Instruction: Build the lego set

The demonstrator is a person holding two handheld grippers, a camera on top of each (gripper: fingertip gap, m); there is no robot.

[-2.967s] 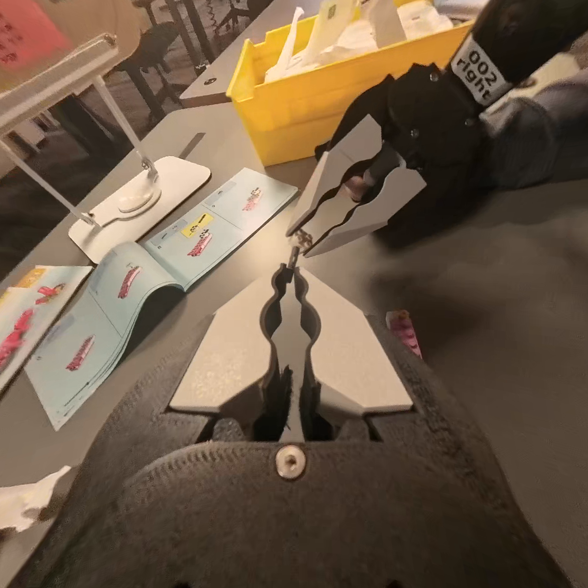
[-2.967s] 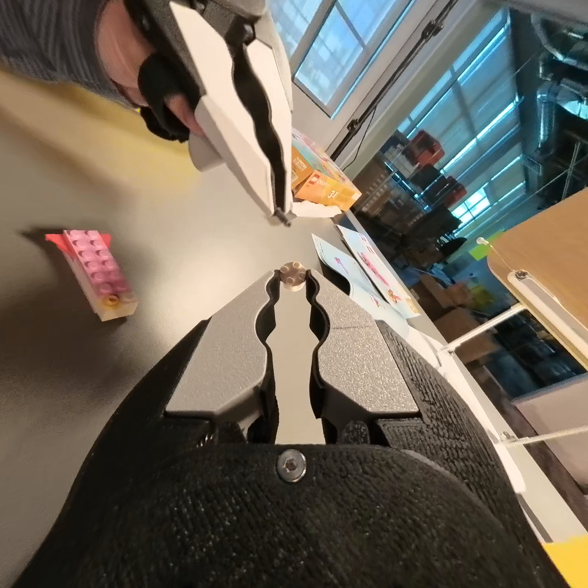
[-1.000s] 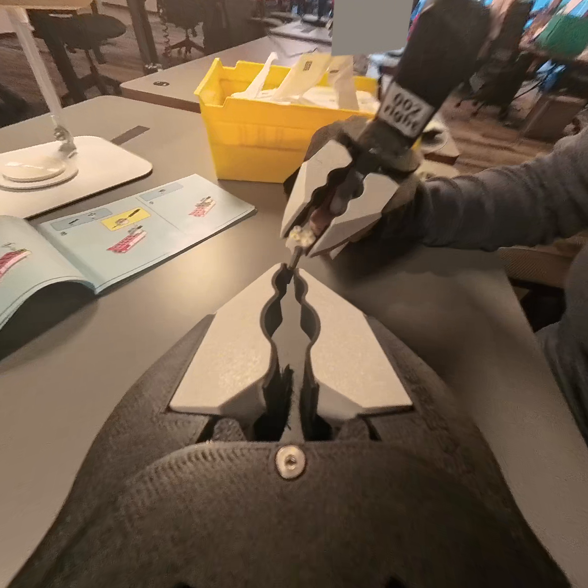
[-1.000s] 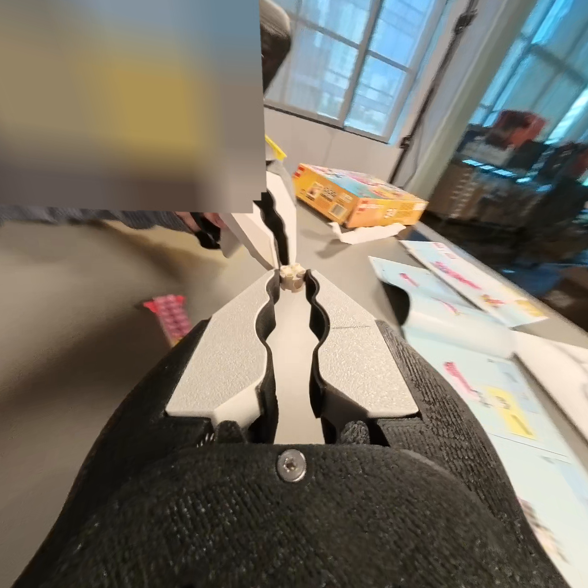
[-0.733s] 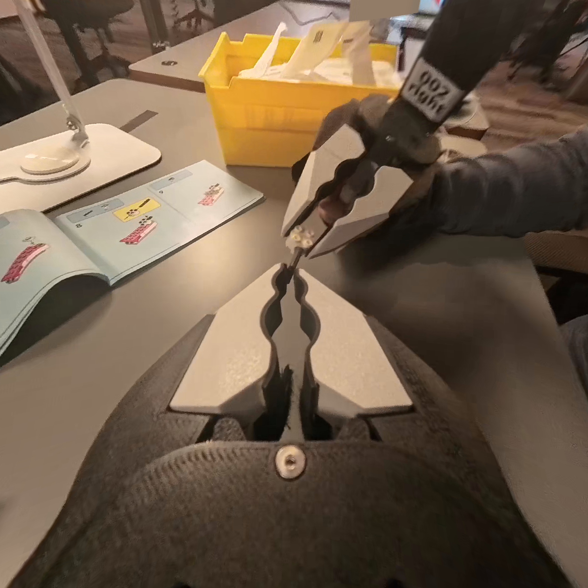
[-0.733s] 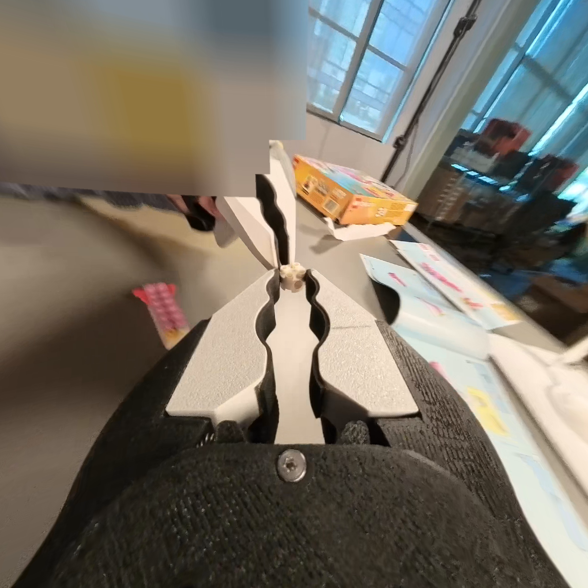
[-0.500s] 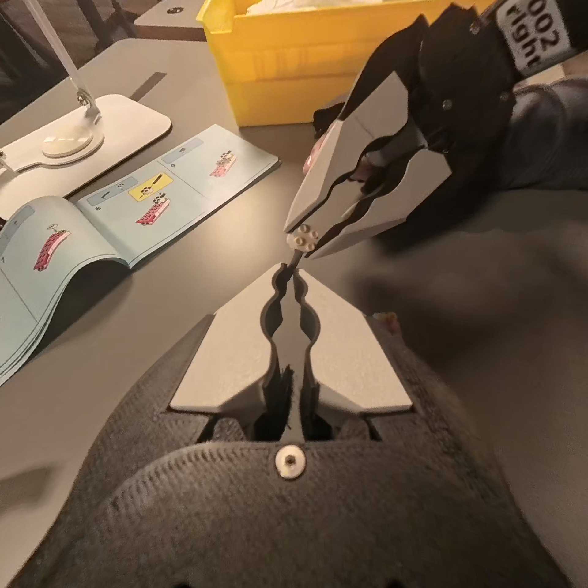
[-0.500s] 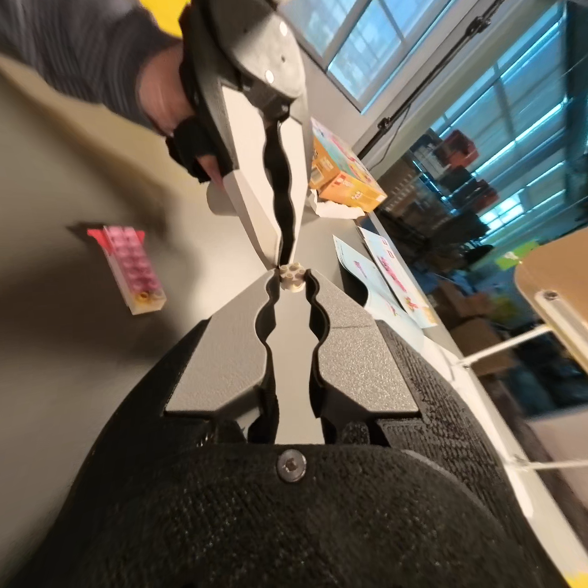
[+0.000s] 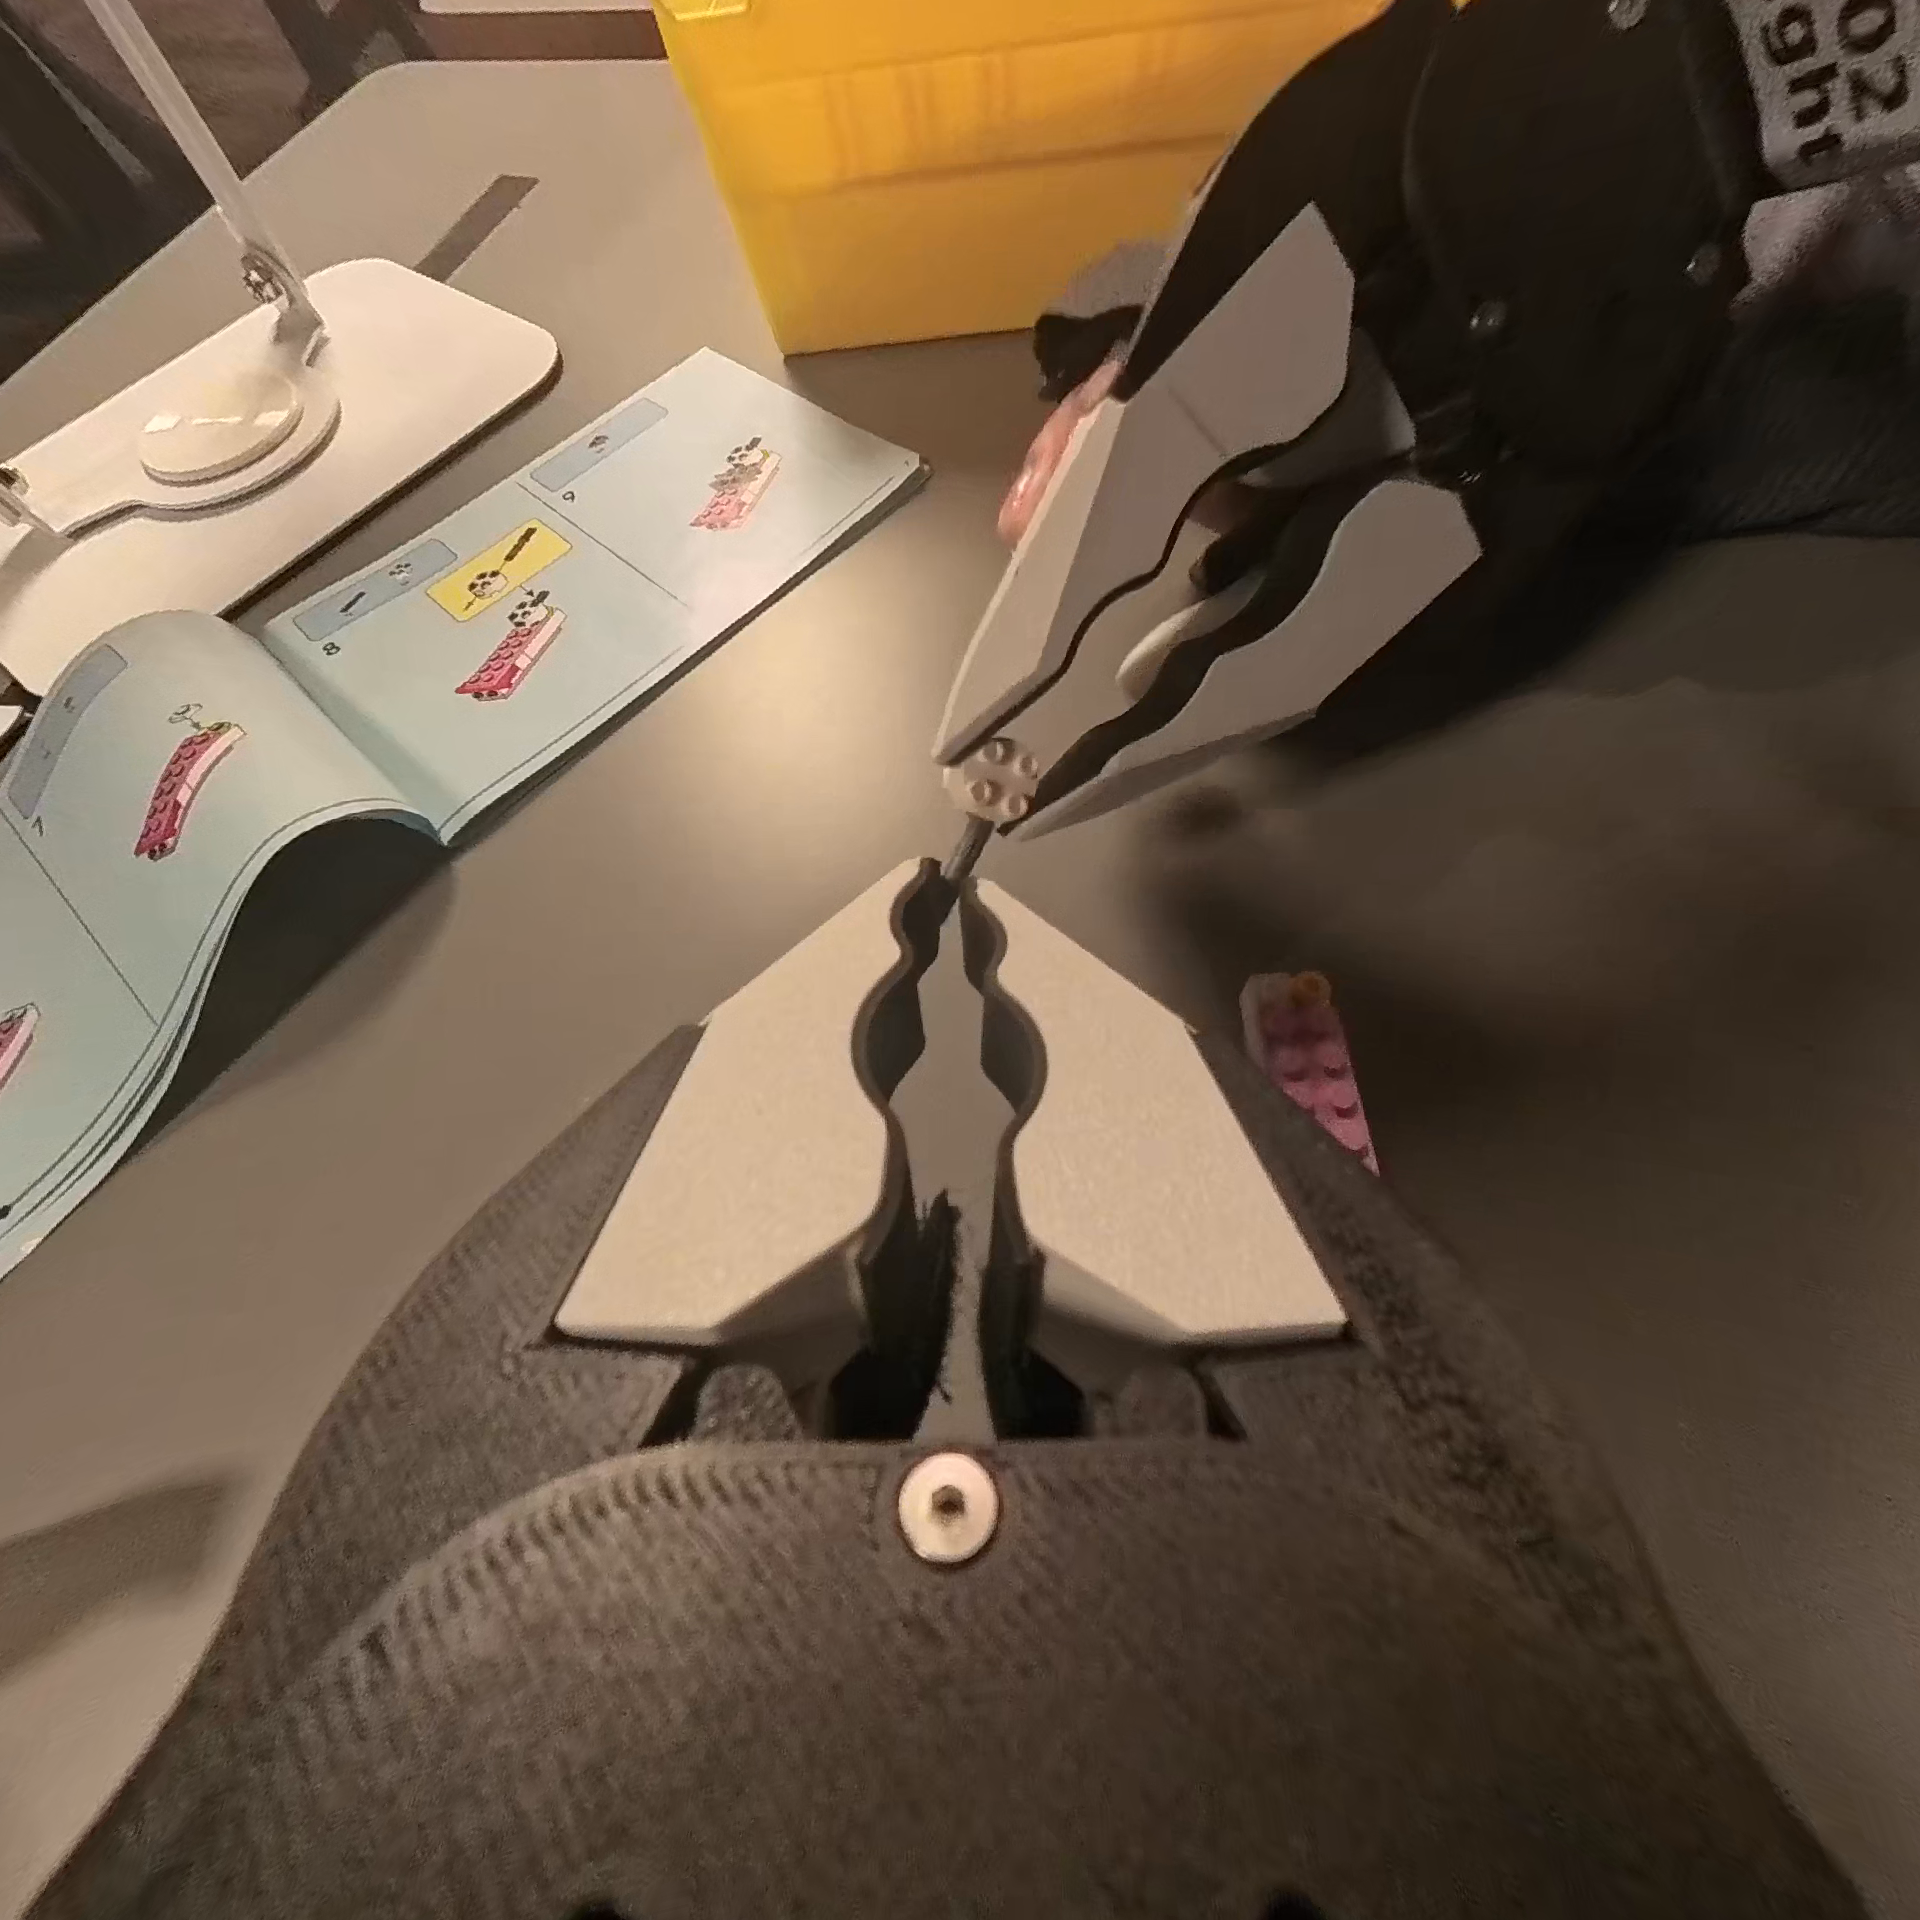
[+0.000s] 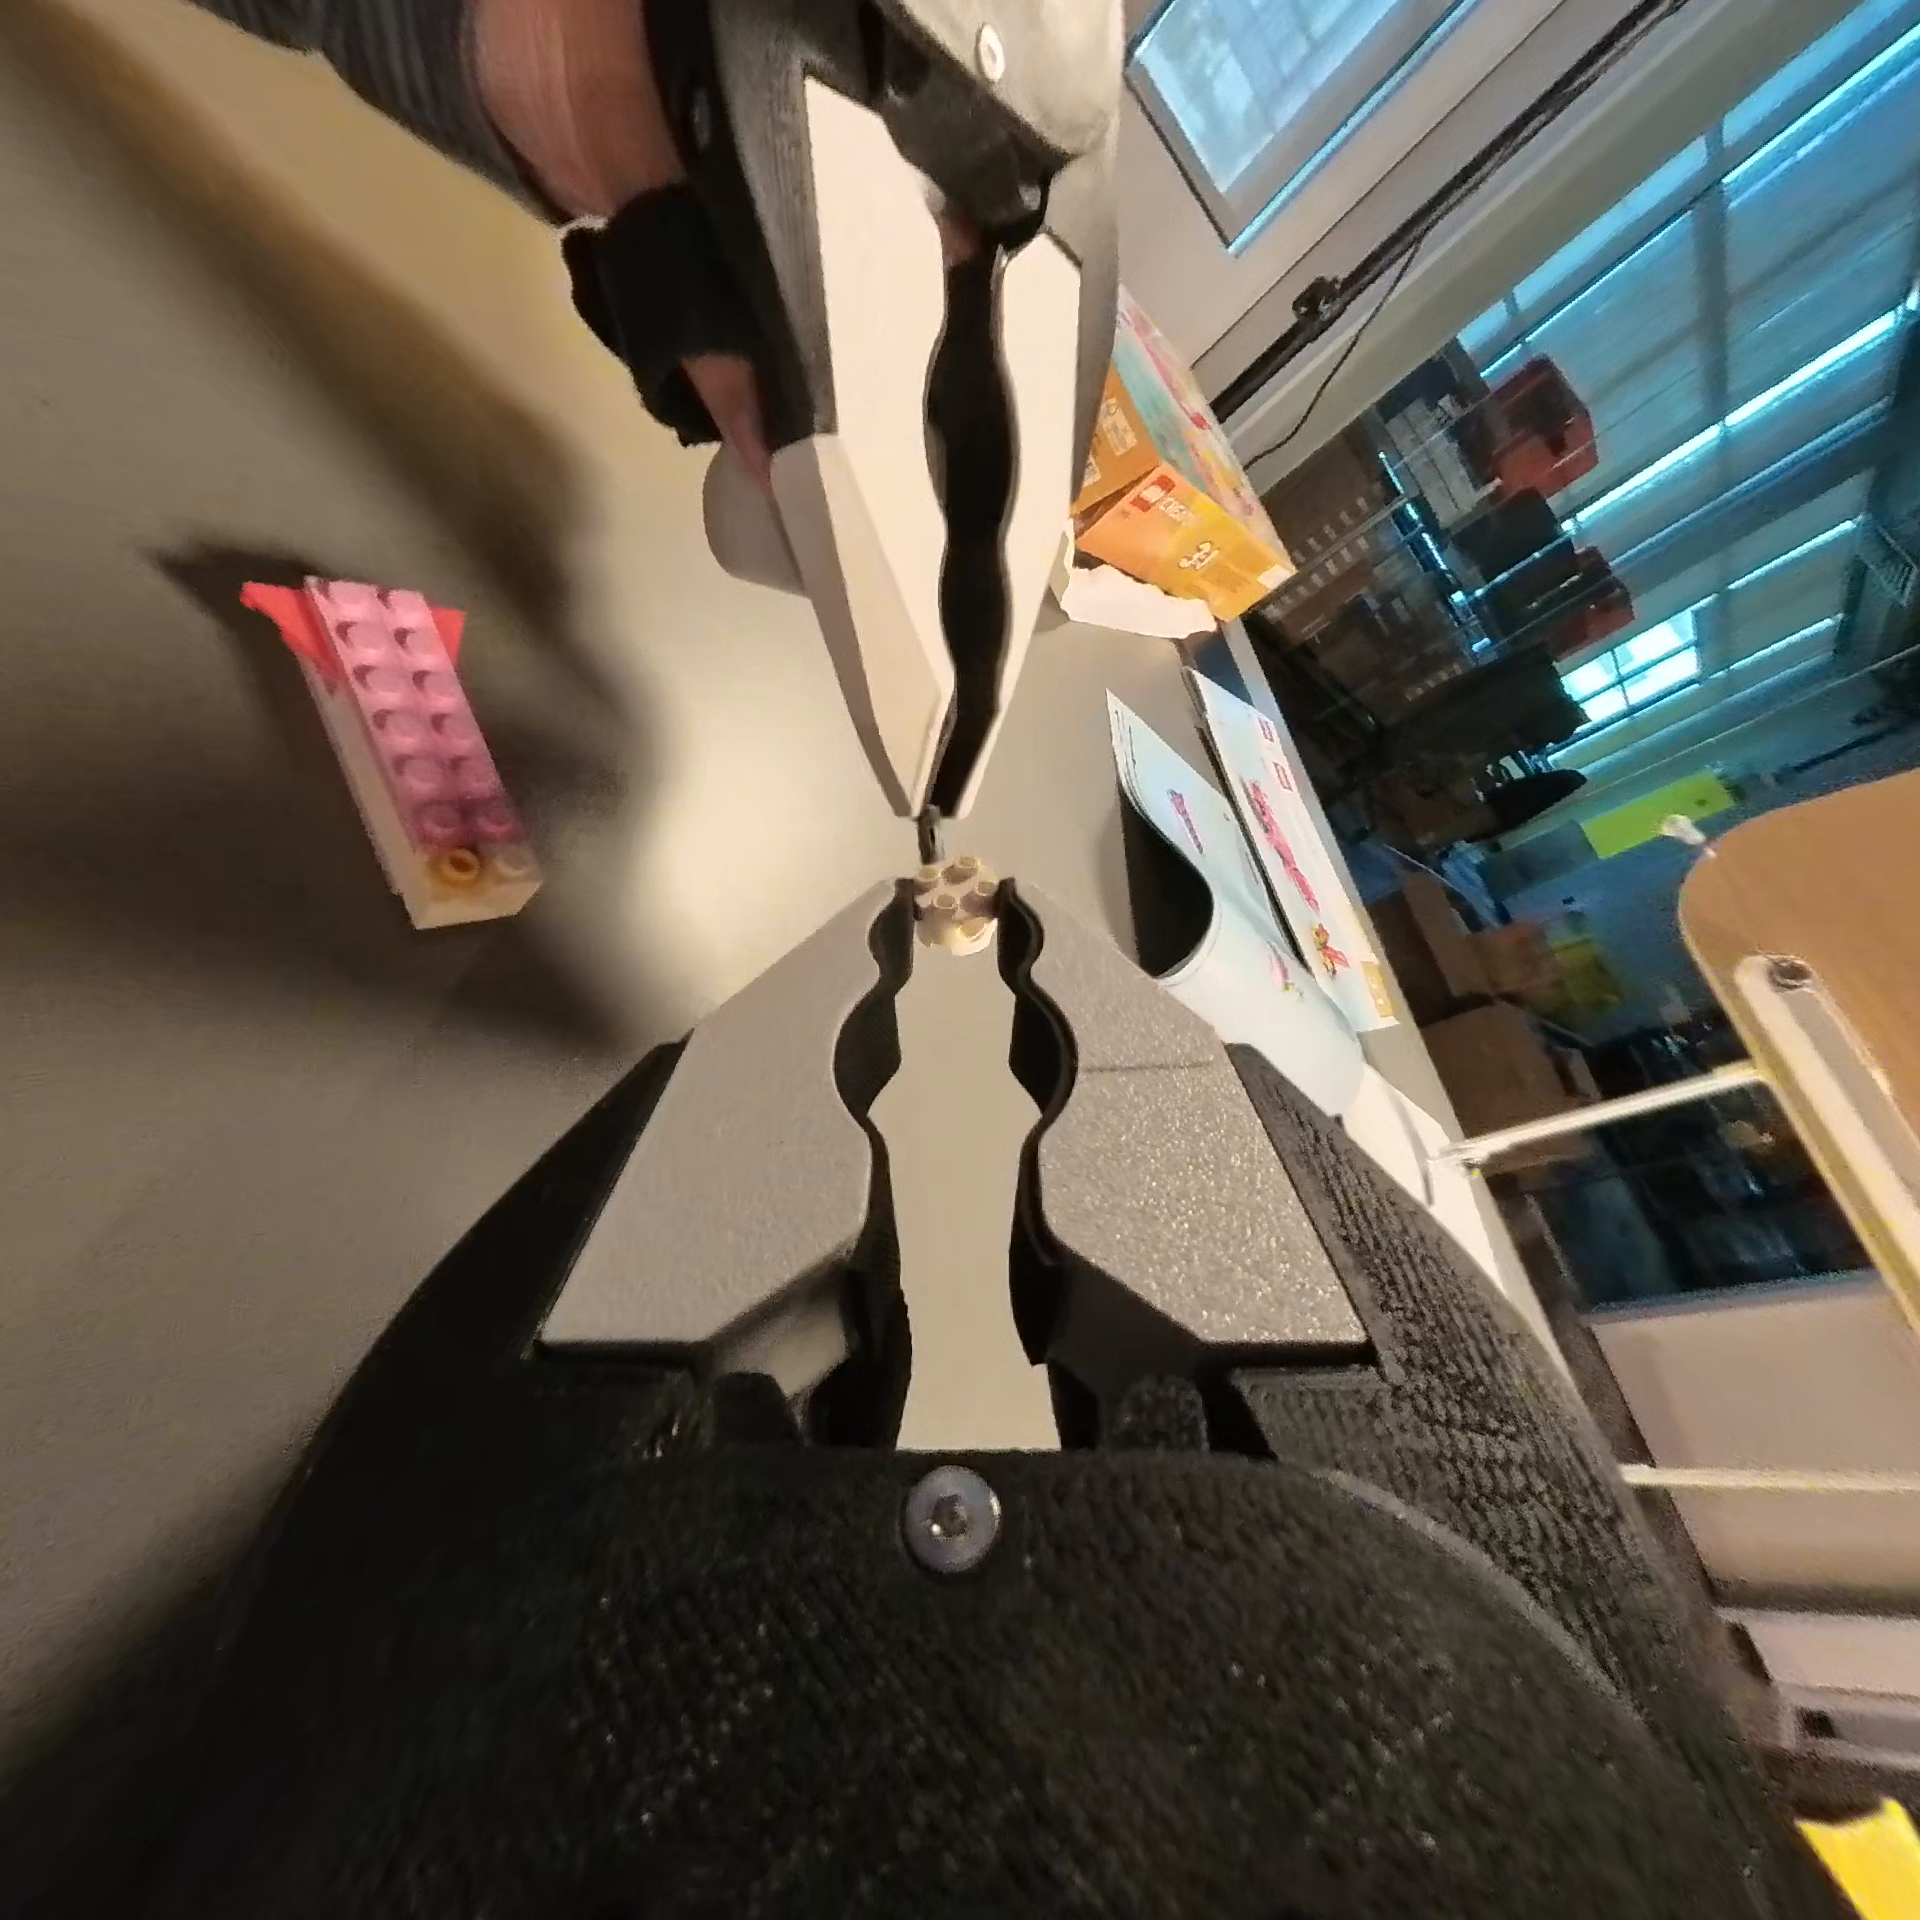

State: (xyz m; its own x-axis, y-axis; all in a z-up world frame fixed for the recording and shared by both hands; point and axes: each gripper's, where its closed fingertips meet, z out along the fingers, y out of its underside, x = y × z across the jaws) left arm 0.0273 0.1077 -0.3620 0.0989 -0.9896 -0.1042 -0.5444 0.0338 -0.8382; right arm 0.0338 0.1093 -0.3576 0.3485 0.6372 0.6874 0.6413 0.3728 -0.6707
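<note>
Your left tool (image 9: pixel 954 881) pinches a thin dark pin (image 9: pixel 964 840); your right tool (image 10: pixel 958 906) clamps a round white stud piece (image 10: pixel 956 914) just above the table (image 9: pixel 623 935), pin tip meeting the piece.

Left gripper (image 9: pixel 943 883) pinching a thin dark pin (image 9: pixel 961 847), its tip meeting the round white stud piece (image 9: pixel 992 784) that the right gripper (image 9: pixel 1003 795) is clamping. Open booklet (image 9: pixel 540 623) lying toward the table's (image 9: pixel 520 997) left edge; yellow bin (image 9: pixel 987 156) sitting at its far edge; pink brick strip (image 9: pixel 1314 1070) showing beside the left gripper.

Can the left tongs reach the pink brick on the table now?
Probably not yet: the left tongs are shut on a dark pin. The pink brick lies uncovered beside them.
</note>
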